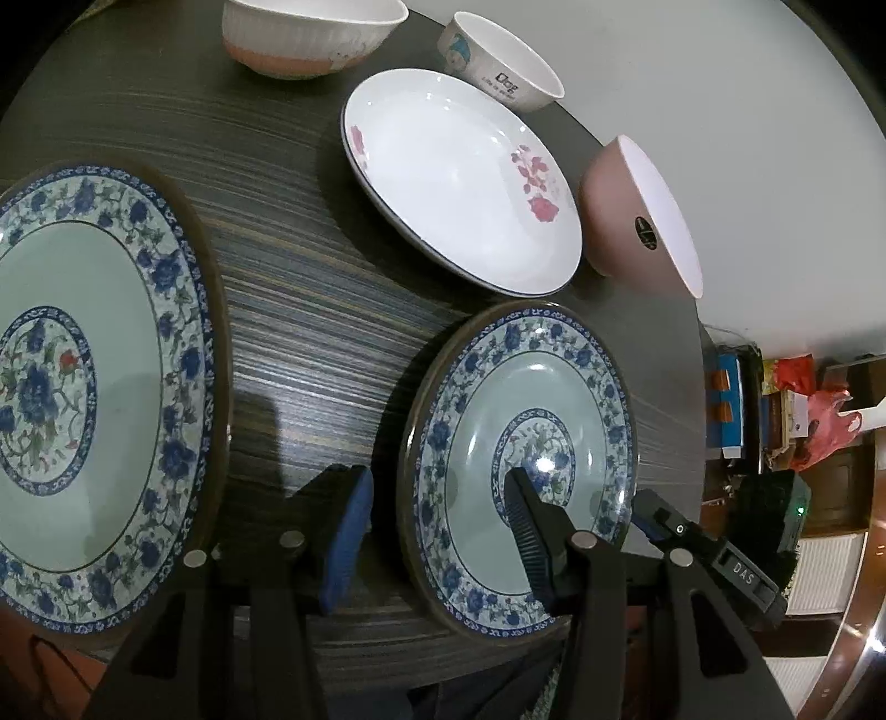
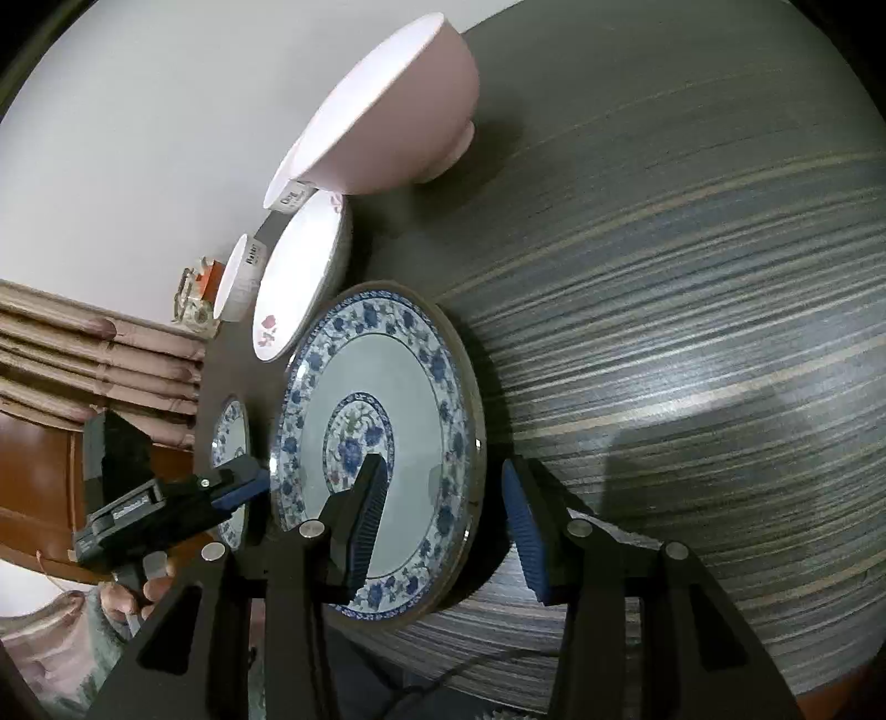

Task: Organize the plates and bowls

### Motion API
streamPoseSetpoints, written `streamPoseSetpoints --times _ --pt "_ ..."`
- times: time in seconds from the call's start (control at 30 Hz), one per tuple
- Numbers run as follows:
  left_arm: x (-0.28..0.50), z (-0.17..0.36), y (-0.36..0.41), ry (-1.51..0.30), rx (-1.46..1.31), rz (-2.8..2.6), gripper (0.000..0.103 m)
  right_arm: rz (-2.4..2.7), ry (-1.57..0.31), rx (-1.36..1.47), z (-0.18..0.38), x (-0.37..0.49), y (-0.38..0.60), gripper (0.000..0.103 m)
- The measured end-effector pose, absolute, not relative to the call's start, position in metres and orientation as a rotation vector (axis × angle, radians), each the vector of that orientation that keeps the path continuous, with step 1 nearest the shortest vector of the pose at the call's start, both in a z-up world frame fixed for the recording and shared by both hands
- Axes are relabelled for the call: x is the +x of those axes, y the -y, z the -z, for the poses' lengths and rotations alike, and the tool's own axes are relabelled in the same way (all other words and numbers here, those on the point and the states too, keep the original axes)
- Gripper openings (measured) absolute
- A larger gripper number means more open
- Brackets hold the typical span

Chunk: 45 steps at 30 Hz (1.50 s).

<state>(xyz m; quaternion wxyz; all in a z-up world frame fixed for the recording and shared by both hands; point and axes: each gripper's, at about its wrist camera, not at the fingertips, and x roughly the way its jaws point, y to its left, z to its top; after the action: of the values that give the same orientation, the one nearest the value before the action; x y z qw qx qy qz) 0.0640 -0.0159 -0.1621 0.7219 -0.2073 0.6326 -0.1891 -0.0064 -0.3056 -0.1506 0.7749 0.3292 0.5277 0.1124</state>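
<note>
Judging by how things lie, the sorting has barely begun: nothing is stacked. On the striped table [image 1: 310, 310] the small blue-patterned plate [image 1: 487, 410] lies alone at about five o'clock in the left wrist view, and both tools straddle its opposite rims. The left gripper [image 1: 437, 531] has one finger over the plate's inside and one outside the rim, jaws apart, not visibly pressing. The right gripper [image 2: 443, 526] stands likewise, jaws apart around the far rim, no clamp to be seen. The large blue-patterned plate [image 1: 83, 387] sits at nine o'clock, the white floral plate [image 1: 459, 177] at one o'clock. The pink bowl [image 1: 626, 216], printed cup-bowl [image 1: 498, 61] and ribbed bowl [image 1: 304, 33] all stand separate along the top. Every plate-on-plate and bowl-in-bowl step looks left to do
</note>
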Motion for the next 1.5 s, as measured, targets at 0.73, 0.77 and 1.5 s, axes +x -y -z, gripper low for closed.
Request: streamPoseSetpoints --times 0.73,0.77,1.5 --pt "0.069 0.169 0.014 -1.425 -0.451 0.426 0.032 -0.262 -1.134 0.731 0.156 -0.003 0.306 0.037" --pt "0.069 0.169 0.015 -1.427 -0.451 0.426 0.028 -0.267 -1.135 0.732 0.157 -0.003 0.306 0.035" --pt "0.059 0.154 0.013 -1.367 -0.34 0.396 0.015 -0.225 -1.141 0.683 0.152 -0.004 0.299 0.012"
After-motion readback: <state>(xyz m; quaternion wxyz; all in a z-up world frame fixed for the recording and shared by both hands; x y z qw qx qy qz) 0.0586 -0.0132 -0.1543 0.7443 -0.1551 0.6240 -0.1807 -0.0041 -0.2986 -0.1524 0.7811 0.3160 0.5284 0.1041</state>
